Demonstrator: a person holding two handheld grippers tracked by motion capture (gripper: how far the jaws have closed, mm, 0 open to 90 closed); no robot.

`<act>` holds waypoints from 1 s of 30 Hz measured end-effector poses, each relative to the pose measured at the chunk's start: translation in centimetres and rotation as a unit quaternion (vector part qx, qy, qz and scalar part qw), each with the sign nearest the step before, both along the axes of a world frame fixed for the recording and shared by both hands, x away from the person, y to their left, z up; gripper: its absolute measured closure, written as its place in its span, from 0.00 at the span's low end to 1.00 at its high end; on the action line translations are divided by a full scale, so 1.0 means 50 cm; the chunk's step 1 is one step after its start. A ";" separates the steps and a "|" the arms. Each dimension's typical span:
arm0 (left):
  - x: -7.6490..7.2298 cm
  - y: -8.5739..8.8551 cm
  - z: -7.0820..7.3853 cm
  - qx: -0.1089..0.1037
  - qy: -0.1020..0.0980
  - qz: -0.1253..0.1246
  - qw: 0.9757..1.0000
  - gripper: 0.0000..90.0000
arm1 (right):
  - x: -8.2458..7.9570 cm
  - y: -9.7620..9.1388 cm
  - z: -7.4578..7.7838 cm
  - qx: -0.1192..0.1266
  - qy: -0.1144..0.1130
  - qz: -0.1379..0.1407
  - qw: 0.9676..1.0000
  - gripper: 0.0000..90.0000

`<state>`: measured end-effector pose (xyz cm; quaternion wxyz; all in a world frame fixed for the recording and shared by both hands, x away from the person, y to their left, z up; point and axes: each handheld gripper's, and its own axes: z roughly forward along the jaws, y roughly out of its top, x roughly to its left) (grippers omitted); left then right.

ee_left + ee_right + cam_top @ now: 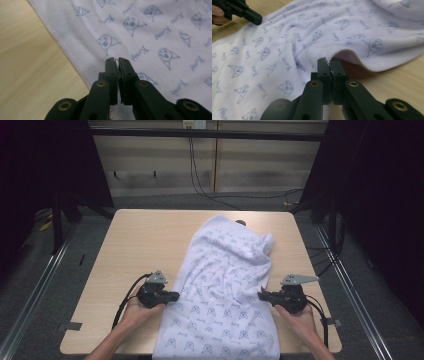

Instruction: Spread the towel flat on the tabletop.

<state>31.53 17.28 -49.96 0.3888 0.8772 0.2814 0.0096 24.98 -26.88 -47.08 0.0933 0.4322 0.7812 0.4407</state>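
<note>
A white cloth (225, 270) printed with small blue figures lies lengthwise on the wooden table (145, 240), and its near end hangs over the front edge. My left gripper (176, 295) sits at the cloth's left hem, jaws shut. In the left gripper view the cloth (155, 30) runs under the gripper (117, 60) and a sliver of fabric shows between the jaws. My right gripper (260, 294) is at the right hem. In the right gripper view this gripper (328, 60) is shut on the cloth (299, 37), whose hem is lifted slightly there. The left gripper (249, 15) shows beyond.
A small dark object (241, 223) pokes out behind the cloth's far end. Bare tabletop lies to the left of the cloth. Cables (215, 195) run over the floor behind the table, and metal rails (35, 285) flank both sides.
</note>
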 end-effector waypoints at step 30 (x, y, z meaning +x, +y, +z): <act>0.021 -0.038 0.003 0.024 -0.027 0.002 0.999 0.97 | -0.009 -0.020 -0.001 -0.016 -0.017 -0.024 0.999 0.78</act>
